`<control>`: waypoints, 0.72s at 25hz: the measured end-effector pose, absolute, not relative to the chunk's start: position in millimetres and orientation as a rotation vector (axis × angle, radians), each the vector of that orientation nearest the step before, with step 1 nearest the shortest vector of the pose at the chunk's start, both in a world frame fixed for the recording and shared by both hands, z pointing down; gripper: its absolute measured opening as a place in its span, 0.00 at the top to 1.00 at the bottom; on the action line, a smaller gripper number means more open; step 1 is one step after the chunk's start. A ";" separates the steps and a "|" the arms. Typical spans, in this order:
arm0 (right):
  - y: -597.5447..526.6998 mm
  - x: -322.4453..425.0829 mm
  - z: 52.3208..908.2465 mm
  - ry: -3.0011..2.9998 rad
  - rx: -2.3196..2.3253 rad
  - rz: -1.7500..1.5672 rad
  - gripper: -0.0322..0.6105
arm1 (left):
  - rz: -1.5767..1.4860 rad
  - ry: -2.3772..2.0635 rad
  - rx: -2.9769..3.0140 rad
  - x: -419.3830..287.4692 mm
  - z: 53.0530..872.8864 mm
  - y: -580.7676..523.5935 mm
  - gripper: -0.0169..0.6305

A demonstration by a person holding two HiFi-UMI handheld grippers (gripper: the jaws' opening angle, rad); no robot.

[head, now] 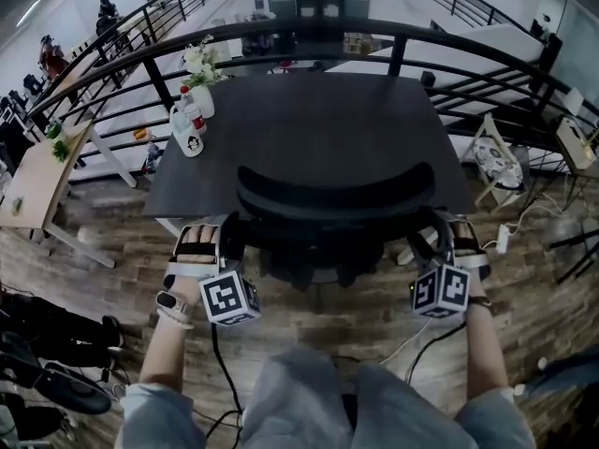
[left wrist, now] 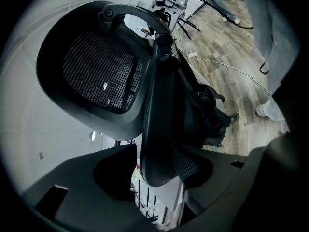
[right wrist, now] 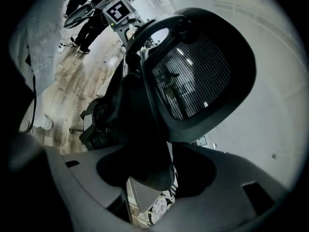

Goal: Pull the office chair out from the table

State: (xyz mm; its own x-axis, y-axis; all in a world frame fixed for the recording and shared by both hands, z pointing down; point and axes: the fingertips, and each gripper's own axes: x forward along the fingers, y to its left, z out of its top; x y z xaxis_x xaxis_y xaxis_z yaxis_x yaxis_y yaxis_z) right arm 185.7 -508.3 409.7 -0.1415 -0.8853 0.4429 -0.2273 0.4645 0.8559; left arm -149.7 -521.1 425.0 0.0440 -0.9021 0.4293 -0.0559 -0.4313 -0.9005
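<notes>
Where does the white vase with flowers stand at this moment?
In the head view, the white vase stands at the far left corner of the dark table, right beside a red-capped bottle.

In front of you a dark square table (head: 318,129) stands on a wooden plank floor (head: 103,279). At its far left corner you see a white vase (head: 203,101) with flowers, a bottle (head: 194,115) with a red cap and a white jug (head: 185,137), close together. The office chair (head: 332,199) stands on the floor at the near table edge. A white power strip (head: 503,238) lies on the floor at your right.
</notes>
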 end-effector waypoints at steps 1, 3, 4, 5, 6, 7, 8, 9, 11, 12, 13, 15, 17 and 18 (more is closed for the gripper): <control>-508.7 185.1 412.7 -1.641 0.963 -0.769 0.59 | -1.476 0.978 -1.598 -149.2 427.3 -522.7 0.60; -509.7 184.3 417.0 -1.631 0.941 -0.773 0.58 | -1.483 0.970 -1.610 -147.8 429.5 -524.8 0.60; -510.8 184.3 417.9 -1.626 0.935 -0.777 0.58 | -1.482 0.971 -1.612 -147.0 429.7 -525.9 0.60; -512.3 184.7 418.2 -1.621 0.932 -0.780 0.58 | -1.476 0.973 -1.613 -145.8 429.7 -526.9 0.61; -513.9 185.3 418.3 -1.616 0.929 -0.782 0.58 | -1.466 0.977 -1.615 -144.4 429.5 -527.8 0.62; -515.3 185.9 418.4 -1.612 0.928 -0.783 0.58 | -1.453 0.983 -1.617 -143.0 429.3 -528.6 0.63; -516.4 186.5 418.3 -1.607 0.929 -0.785 0.58 | -1.442 0.991 -1.616 -142.1 429.1 -529.2 0.64; -517.2 186.7 418.0 -1.601 0.931 -0.789 0.58 | -1.433 0.996 -1.613 -141.6 428.9 -529.4 0.65; -518.5 186.2 416.4 -1.584 0.927 -0.807 0.61 | -1.416 0.995 -1.599 -141.4 427.0 -529.7 0.66; -519.0 185.8 415.3 -1.574 0.918 -0.819 0.62 | -1.411 0.993 -1.591 -141.7 426.3 -530.1 0.66; -519.5 185.8 414.4 -1.563 0.906 -0.832 0.62 | -1.412 0.988 -1.586 -142.3 426.6 -530.4 0.66; -519.9 186.8 414.1 -1.543 0.882 -0.860 0.63 | -1.421 0.973 -1.579 -142.4 428.8 -530.1 0.66; -519.6 188.5 414.9 -1.531 0.872 -0.870 0.64 | -1.419 0.965 -1.582 -140.3 429.3 -529.5 0.66; -519.2 189.0 415.1 -1.528 0.871 -0.869 0.64 | -1.415 0.966 -1.584 -139.2 429.0 -529.1 0.66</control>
